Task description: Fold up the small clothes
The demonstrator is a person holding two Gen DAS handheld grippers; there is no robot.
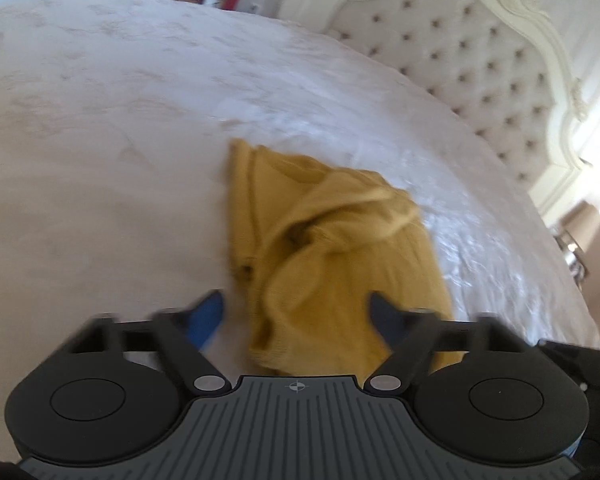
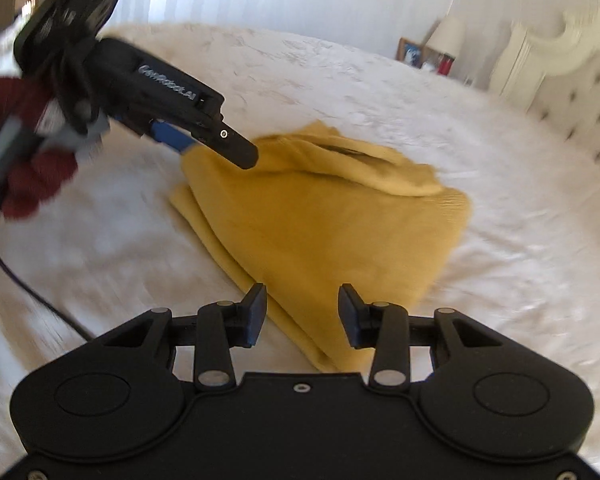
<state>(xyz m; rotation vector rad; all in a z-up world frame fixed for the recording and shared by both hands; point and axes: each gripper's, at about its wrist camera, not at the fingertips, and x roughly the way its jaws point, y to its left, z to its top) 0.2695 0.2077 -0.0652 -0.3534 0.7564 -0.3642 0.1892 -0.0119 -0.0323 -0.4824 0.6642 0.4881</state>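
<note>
Right wrist view, rumpled mustard garment (image 2: 324, 220) on bed (image 2: 500, 280), both tongs apart, unclamped.

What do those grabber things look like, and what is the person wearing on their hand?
Each grabber is black plastic with two round discs and a grey ribbed plate. The left gripper has blue finger pads, white lettering along its side and a black cable trailing down. The right gripper has dark, squarish pads and silver pivot pins. The hand holding the left one wears a dark red glove.
</note>
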